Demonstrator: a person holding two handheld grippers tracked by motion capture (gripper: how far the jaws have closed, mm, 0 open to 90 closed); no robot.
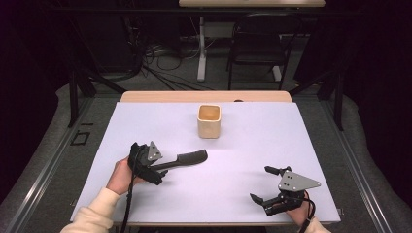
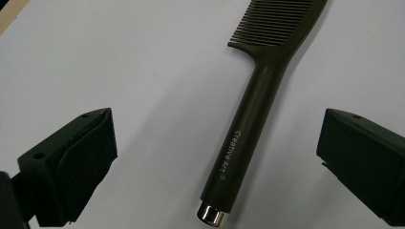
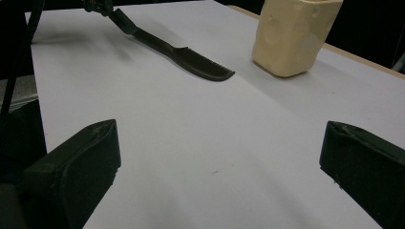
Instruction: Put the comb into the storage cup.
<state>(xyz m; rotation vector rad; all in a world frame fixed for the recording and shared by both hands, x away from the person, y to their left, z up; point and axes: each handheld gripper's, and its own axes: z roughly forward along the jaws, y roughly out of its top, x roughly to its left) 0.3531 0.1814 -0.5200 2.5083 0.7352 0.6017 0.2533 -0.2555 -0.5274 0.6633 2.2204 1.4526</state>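
Comb point(image 2: 260, 102) lies flat on the white table sheet point(image 1: 243, 179), left of centre, handle toward the left gripper point(image 1: 154, 171), teeth end toward the cream square cup point(image 1: 209, 121). In the left gripper view its tooth end is cut off by the top edge; the handle reads "Creative Art" and ends in a metal cap.

Left gripper: jaws spread wide, one on each side of the handle, touching neither side; nothing held. From the high view the jaw tips are hard to make out against the dark handle.

Right gripper point(image 1: 269, 187): near the front right corner of the sheet, jaws wide apart over bare sheet, holding nothing. Hand behind it partly cut off by the bottom edge.

Cup interior mostly hidden; orange-tan tint inside.

Room: dark, black curtains, folding chair point(image 1: 257, 46), tangled cables point(image 1: 160, 60) on grey floor, white table leg point(image 1: 201, 48) beyond.
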